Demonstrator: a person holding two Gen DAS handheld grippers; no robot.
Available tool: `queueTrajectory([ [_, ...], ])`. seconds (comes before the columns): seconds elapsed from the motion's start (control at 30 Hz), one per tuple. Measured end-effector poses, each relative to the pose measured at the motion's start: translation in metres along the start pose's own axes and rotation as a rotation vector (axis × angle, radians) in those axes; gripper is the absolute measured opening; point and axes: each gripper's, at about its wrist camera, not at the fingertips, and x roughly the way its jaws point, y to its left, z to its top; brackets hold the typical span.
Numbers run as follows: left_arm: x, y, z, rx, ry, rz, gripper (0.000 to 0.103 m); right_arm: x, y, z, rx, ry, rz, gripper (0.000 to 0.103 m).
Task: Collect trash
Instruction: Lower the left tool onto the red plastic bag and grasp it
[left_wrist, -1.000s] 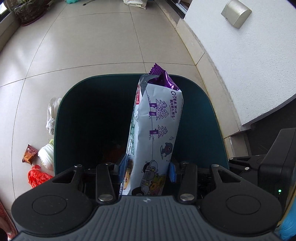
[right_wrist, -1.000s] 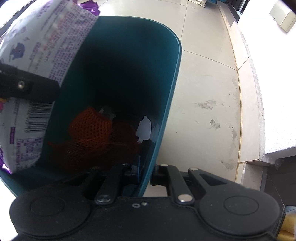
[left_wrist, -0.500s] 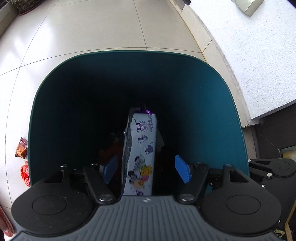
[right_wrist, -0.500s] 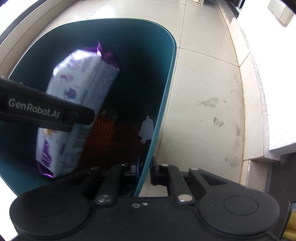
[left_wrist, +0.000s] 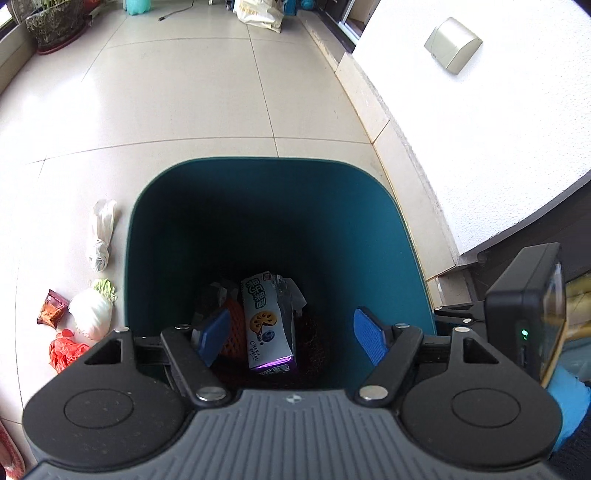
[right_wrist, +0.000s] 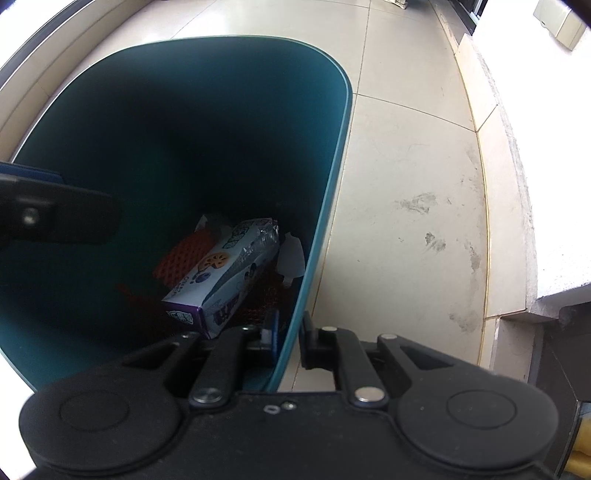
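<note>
A teal trash bin (left_wrist: 369, 229) stands on the tiled floor, also in the right wrist view (right_wrist: 332, 155). A white and purple snack bag (left_wrist: 267, 325) lies at its bottom on an orange net (left_wrist: 232, 332); the bag shows in the right wrist view too (right_wrist: 221, 280). My left gripper (left_wrist: 291, 336) is open and empty above the bin's mouth. My right gripper (right_wrist: 290, 332) is shut on the bin's right rim, one finger inside, one outside.
Left of the bin on the floor lie a white knotted bag (left_wrist: 100, 236), a white cabbage-like item (left_wrist: 92, 314), a brown wrapper (left_wrist: 51, 312) and a red plastic bag (left_wrist: 64, 350). A white wall (left_wrist: 480, 129) and step run along the right.
My left gripper opened and let go of the snack bag, which dropped to the bin's bottom. The left gripper then rose above the bin. The right gripper kept its hold on the rim.
</note>
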Motion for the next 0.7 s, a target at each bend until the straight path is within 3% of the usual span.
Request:
queueTrajectory([
  [0.33, -0.042, 0.043, -0.017, -0.048, -0.088, 0.056, 0.075, -0.002, 0.009, 0.002, -0.010, 0.000, -0.021, 0.009],
  [0.7, -0.068, 0.132, -0.061, -0.180, -0.119, 0.123, 0.081, 0.001, 0.009, -0.001, 0.003, 0.004, -0.021, 0.008],
])
